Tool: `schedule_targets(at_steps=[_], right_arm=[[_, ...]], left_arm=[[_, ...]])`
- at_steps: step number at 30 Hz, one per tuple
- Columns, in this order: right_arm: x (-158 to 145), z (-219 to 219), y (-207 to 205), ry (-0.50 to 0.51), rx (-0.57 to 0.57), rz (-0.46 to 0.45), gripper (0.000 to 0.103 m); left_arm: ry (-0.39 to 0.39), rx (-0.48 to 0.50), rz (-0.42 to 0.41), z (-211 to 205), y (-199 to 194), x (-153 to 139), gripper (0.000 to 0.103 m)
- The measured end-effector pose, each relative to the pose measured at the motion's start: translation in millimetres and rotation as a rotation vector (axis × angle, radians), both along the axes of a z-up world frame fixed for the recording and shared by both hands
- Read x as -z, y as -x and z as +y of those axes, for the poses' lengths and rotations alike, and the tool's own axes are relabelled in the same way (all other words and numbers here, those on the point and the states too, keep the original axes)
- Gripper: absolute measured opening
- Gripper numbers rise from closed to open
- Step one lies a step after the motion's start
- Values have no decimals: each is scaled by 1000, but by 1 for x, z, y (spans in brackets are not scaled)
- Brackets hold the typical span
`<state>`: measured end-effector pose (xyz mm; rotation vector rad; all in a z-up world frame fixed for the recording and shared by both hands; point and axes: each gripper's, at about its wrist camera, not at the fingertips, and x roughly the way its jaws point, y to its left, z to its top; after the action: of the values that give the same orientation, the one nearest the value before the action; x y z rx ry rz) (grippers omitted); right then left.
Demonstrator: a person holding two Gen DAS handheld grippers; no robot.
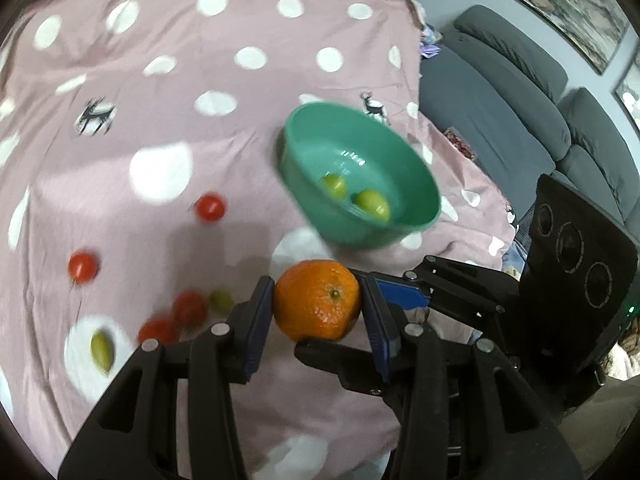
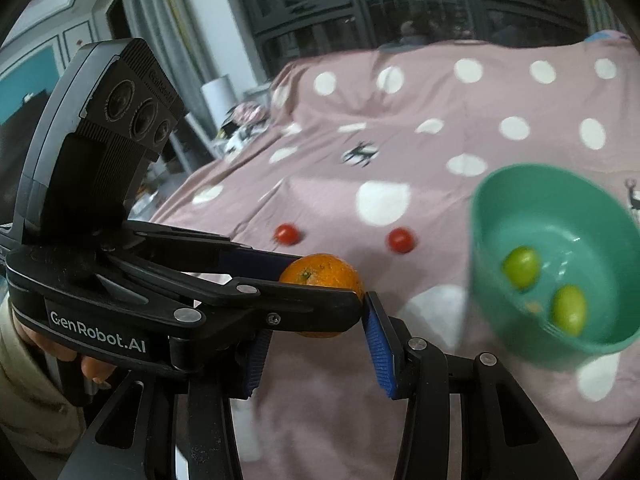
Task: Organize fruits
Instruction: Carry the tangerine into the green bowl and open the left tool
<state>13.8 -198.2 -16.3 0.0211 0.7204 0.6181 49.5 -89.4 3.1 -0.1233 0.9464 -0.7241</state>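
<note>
An orange is lifted above the pink dotted cloth, and my left gripper is shut on its sides. My right gripper comes in from the right; one finger lies under the orange and the other behind it, so it grips the fruit too. In the right wrist view the orange fills the gap at my right gripper's tips, with the left gripper clamped across it. A green bowl just beyond holds two green fruits.
Several red tomatoes and two green fruits lie loose on the cloth to the left. The bowl stands near the cloth's right edge. A grey sofa sits past that edge. A person's hand holds the left gripper.
</note>
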Motion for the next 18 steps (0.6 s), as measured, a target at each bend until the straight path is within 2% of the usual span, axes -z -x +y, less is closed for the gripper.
schedule_targets(at_steps=[9, 18], right_arm=[[-22, -53, -29, 20, 133, -72, 47], [-13, -94, -67, 35, 215, -9, 47]], left_arm=[[-24, 96, -49, -63, -44, -16, 43], [-5, 157, 53, -102, -94, 2, 44]])
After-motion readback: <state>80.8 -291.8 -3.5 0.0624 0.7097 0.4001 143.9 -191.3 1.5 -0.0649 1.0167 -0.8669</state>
